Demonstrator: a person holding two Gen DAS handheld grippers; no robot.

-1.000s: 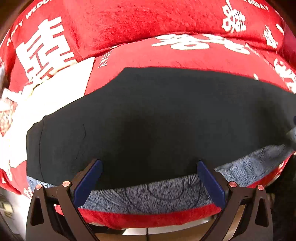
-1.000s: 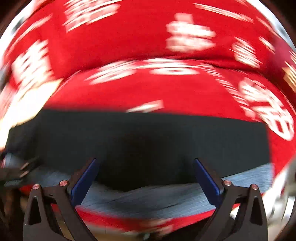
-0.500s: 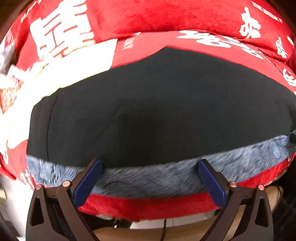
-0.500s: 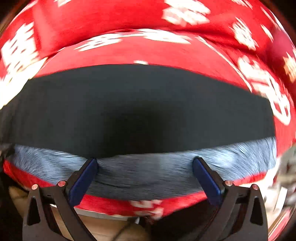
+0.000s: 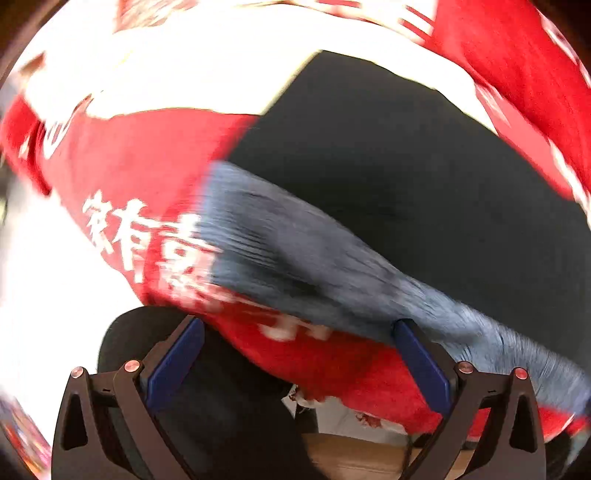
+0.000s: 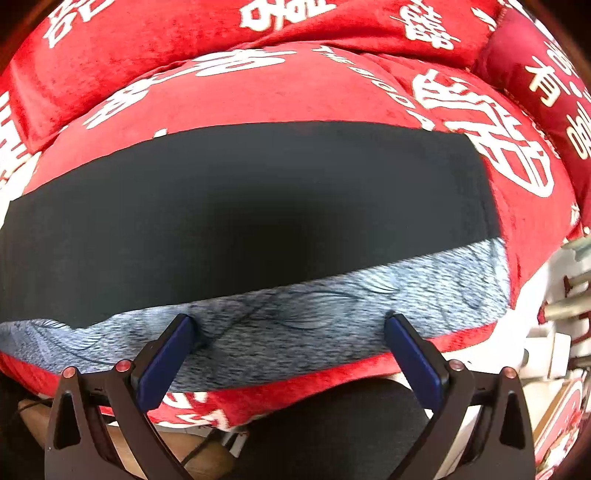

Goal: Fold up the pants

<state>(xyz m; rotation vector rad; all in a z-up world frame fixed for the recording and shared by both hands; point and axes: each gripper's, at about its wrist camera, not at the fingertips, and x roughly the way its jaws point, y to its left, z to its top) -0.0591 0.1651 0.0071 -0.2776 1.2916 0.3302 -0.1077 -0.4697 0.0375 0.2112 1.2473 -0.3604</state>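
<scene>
- Your right gripper (image 6: 290, 347) has its blue-padded fingers (image 6: 415, 363) spread wide, pinching nothing; the tips sit over the near grey patterned band of the pants (image 6: 251, 218).
- Your left gripper (image 5: 295, 354) is also spread wide and empty, its fingers (image 5: 421, 363) beyond the pants' near left corner, over the cushion edge.
- The pants lie flat as a dark, folded rectangle on the red cushion (image 6: 280, 88), the grey band along the near side.
- Behind the pants rises a red backrest (image 6: 177, 33) with white lettering.
- The left view is smeared; the white patch (image 5: 192, 70) beyond the pants' far left corner may be cloth, hard to say.
</scene>
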